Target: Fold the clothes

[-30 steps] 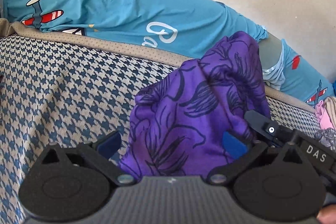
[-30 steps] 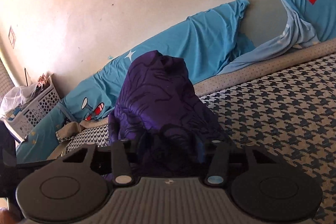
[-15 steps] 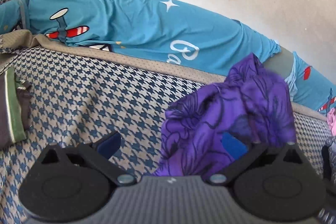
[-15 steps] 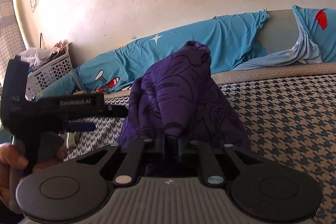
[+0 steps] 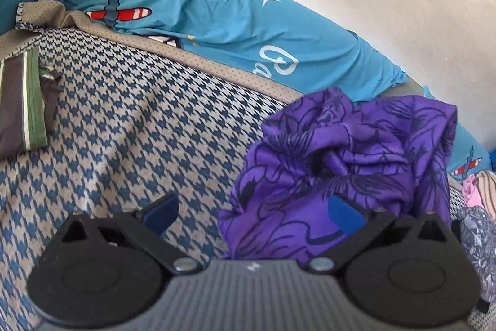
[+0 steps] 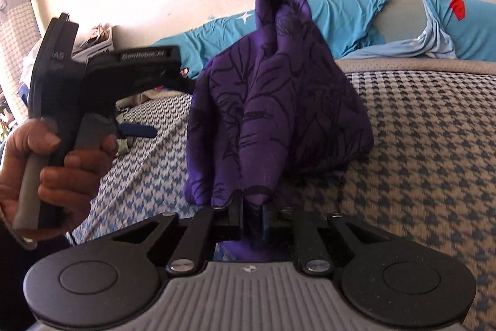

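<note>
The purple floral garment (image 6: 272,101) hangs crumpled above the houndstooth bed cover (image 6: 427,151) — thin, slippery-looking cloth with dark line print. The right tongs (image 6: 252,213) are clenched on its lower edge, probably to lift and spread it. The left tongs (image 5: 251,210) stand released beside it — holding nothing.

striped folded cloth (image 5: 21,104) cut off at left edge, purple garment (image 6: 272,101) hem hidden behind right gripper (image 6: 251,214) jaws
</note>
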Demonstrator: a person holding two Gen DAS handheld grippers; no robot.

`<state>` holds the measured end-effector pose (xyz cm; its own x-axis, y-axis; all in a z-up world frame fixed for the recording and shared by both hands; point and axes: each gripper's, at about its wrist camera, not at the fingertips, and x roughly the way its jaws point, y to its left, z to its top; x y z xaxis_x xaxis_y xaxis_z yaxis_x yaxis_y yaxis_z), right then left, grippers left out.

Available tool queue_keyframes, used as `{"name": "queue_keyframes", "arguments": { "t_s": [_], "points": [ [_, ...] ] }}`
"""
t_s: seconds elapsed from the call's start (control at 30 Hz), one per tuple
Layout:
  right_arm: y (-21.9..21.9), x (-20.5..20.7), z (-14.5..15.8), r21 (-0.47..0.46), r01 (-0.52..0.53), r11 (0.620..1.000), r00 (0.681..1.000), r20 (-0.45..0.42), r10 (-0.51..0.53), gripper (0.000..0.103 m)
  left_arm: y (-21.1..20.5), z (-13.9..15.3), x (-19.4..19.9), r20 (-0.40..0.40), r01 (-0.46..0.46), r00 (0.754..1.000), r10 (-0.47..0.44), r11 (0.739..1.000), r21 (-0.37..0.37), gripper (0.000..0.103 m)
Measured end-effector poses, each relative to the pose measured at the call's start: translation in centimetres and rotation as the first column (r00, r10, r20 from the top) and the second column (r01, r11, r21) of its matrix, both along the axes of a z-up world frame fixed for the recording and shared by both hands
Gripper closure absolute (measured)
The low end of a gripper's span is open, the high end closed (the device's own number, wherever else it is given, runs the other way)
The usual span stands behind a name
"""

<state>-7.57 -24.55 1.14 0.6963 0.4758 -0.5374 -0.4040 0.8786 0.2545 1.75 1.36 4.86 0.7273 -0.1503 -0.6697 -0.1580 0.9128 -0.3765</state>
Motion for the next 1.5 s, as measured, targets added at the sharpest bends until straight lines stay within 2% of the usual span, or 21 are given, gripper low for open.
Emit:
{"name": "queue_keyframes", "arguments": {
  "t_s": [0.43, 0.6, 0.77, 0.97, 1.2, 1.4, 1.5],
  "points": [
    [1.4, -3.3, -1.5, -0.057, -0.049, 0.997, 0.998, -0.046, 0.046, 0.092, -4.1, -2.5, -3.6, -0.062, 0.13, 0.99, -0.127, 0.99, 0.049, 0.0],
    [1.4, -4.5, -1.6, -0.058, -0.047, 0.997, 0.998, -0.044, 0.045, 0.093, -5.1, -4.0, -4.1, -0.113, 0.142, 0.985, -0.132, 0.986, 0.089, 0.0],
    [0.2, -6.1, -0.6, -0.041, -0.006, 0.999, 1.0, -0.001, 0.006, 0.09, -5.4, -5.3, -4.3, -0.15, 0.128, 0.982, -0.113, 0.988, 0.092, 0.0],
    [-1.4, -7.0, 1.7, -0.017, 0.073, 0.997, 0.993, 0.089, -0.072, 0.076, -6.1, -6.1, -5.1, -0.148, 0.126, 0.983, -0.105, 0.982, 0.143, 0.0],
    [-2.1, -6.3, 5.2, -0.031, 0.13, 0.991, 0.976, 0.178, -0.122, 0.053, -6.3, -6.4, -6.0, -0.142, 0.123, 0.985, -0.102, 0.981, 0.151, 0.0],
    [-2.5, -3.9, 8.4, 0.014, 0.178, 0.984, 0.956, 0.235, -0.177, 0.032, -6.6, -6.7, -6.5, -0.143, 0.124, 0.985, -0.101, 0.979, 0.162, 0.0],
    [-2.0, -2.7, 9.9, 0.014, 0.191, 0.981, 0.947, 0.26, -0.188, 0.026, -6.9, -6.9, -6.9, -0.142, 0.125, 0.985, -0.101, 0.977, 0.173, 0.0]
  ]
}}
